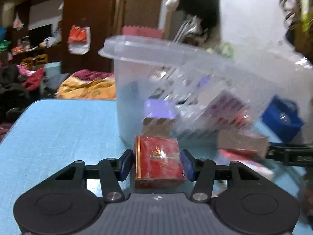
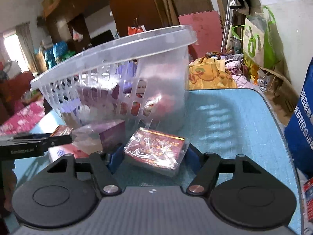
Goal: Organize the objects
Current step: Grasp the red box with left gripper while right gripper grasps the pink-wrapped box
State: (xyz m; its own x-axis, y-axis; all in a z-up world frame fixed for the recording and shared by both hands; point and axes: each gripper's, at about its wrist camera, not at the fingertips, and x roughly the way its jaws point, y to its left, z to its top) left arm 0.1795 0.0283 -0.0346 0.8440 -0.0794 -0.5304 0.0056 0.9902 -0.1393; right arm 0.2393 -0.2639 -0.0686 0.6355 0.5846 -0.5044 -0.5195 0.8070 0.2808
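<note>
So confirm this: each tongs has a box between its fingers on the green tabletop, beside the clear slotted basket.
One thing is wrong: the tabletop is light blue, not green, as both wrist views show. The rest holds: the left tongs bracket a red box, the right tongs a wrapped dark red box, beside the clear slotted basket.

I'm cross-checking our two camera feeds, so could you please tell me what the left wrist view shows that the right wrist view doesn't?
Only the left wrist view shows the left gripper with its pads on either side of a plain red box. Only the right wrist view shows the right gripper around a shiny wrapped red box, plus a purple box on the table. Both show the clear plastic basket with boxes inside and the blue table.
</note>
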